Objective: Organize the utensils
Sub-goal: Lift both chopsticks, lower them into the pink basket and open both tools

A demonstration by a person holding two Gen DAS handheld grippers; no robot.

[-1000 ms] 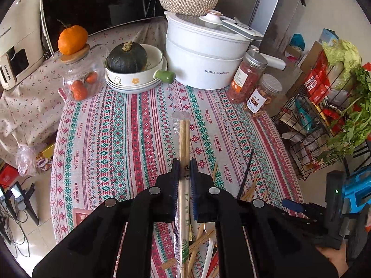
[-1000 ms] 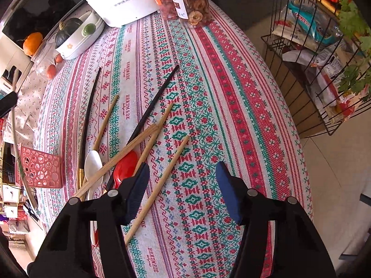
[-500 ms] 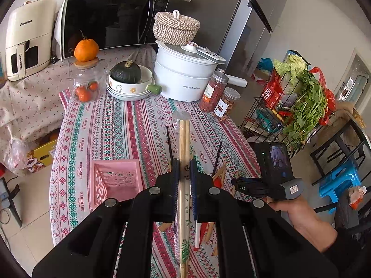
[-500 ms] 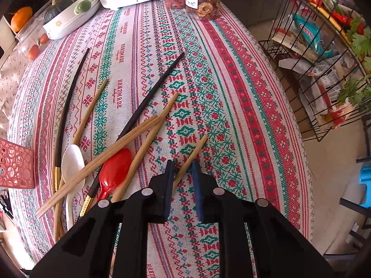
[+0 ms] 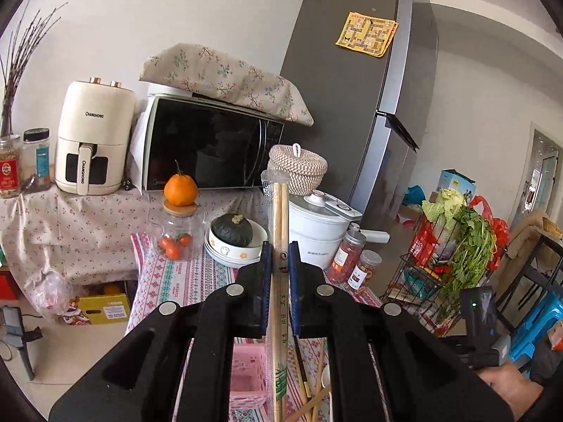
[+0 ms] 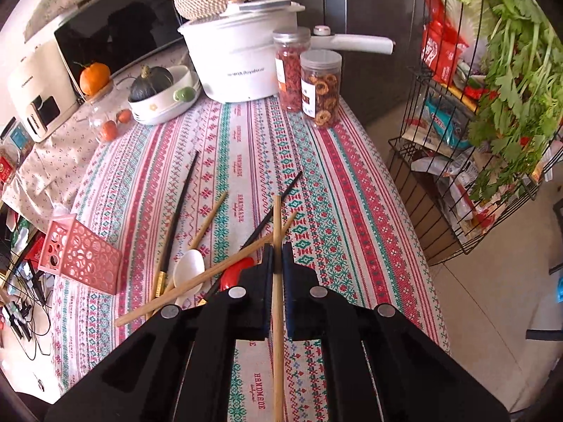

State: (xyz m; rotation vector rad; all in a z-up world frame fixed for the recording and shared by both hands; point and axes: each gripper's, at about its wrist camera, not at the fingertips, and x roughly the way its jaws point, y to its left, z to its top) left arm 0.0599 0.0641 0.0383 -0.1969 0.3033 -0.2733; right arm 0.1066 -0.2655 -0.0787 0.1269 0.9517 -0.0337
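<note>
Left gripper [image 5: 280,256] clamped on wrapped chopsticks [image 5: 280,211]; right gripper [image 6: 278,258] pinching single bamboo chopstick [image 6: 277,225]. Risk: thin stick pivoting, slipping during transfer to pink basket [image 6: 82,255].

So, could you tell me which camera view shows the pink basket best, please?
The right wrist view: the pink basket shows whole there, lying on the striped tablecloth left of the loose utensils. In the left wrist view only part of it shows, low between the gripper's arms, behind the wrapped chopsticks.
</note>
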